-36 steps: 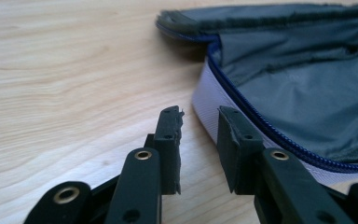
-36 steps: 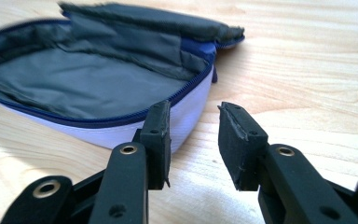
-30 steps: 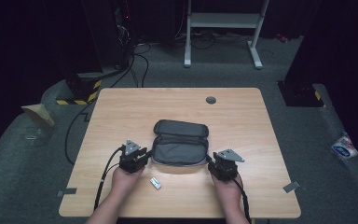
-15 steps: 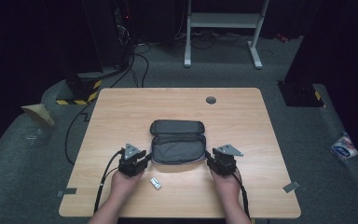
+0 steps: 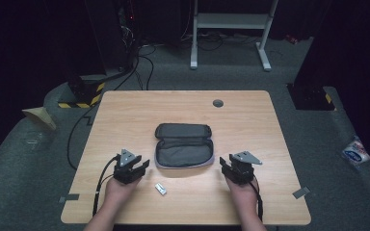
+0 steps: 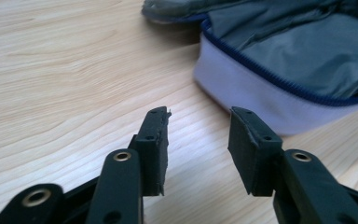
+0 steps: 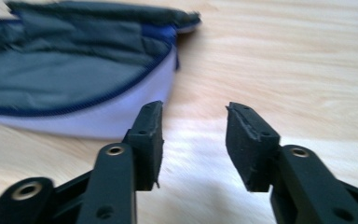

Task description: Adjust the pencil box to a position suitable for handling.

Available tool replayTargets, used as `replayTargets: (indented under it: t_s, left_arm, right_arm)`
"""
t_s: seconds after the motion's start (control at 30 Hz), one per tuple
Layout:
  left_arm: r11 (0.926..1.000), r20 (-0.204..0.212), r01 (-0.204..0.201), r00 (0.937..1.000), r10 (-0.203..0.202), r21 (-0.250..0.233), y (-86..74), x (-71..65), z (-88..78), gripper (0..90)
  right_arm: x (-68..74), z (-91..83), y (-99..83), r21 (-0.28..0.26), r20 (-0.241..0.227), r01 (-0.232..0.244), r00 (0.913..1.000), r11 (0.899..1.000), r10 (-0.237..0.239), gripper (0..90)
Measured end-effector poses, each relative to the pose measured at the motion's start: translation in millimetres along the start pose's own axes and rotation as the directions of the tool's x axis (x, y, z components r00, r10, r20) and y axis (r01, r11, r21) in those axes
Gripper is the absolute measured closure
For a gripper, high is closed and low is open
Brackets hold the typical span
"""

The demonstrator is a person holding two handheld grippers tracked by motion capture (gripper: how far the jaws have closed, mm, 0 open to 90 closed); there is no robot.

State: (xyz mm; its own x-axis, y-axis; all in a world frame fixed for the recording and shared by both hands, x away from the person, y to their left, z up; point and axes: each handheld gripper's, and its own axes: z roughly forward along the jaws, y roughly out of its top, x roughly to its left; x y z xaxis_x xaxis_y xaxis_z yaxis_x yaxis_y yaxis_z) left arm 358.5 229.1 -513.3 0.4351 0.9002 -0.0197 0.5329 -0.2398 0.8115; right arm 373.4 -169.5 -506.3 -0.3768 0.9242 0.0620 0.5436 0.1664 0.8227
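Note:
A dark grey zip pouch [image 5: 183, 147] lies unzipped on the wooden table [image 5: 125, 115], its grey lining showing inside a blue zipper. My left gripper [image 5: 143, 167] rests near its front left corner and my right gripper [image 5: 224, 166] near its front right corner, both a little apart from it. In the left gripper view the pouch [image 6: 279, 60] is ahead and to the right of the open left gripper [image 6: 198, 116]. In the right gripper view the pouch [image 7: 70, 74] lies ahead and to the left of the open right gripper [image 7: 193, 109]. Both pairs of jaws have just been opening, with nothing between them.
A small white object [image 5: 160, 188] lies on the table between the person's hands, near the front edge. A round grey cable hole [image 5: 218, 103] sits at the table's far side. Cables and a metal stand are on the floor behind.
Both grippers have opened and come off the pouch's front corners. The left one has drawn back a little to the left. The pouch stays open on the table.

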Motion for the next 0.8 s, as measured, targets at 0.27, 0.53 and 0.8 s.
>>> replayTargets:
  t_s: [0.27,0.53,0.8]
  left_arm:
    - [0.9987,0.006,-0.026,0.9997,0.026,0.045,-13.4,12.4,-13.4,49.3]
    - [0.9973,0.040,-0.033,0.9987,0.030,0.066,-24.0,18.7,-24.2,46.3]
    - [0.9981,0.097,-0.025,0.9951,0.019,0.056,-30.8,11.1,-31.9,45.3]
  right_arm:
    - [-28.9,-16.7,-18.1,0.047,0.056,0.021,0.9981,0.999,-0.024,43.8]
    - [-43.6,-30.6,-35.7,0.100,0.090,-0.001,0.9959,0.995,-0.008,38.0]
    - [-41.4,-28.7,-37.1,0.147,0.095,0.018,0.9950,0.989,-0.032,35.2]
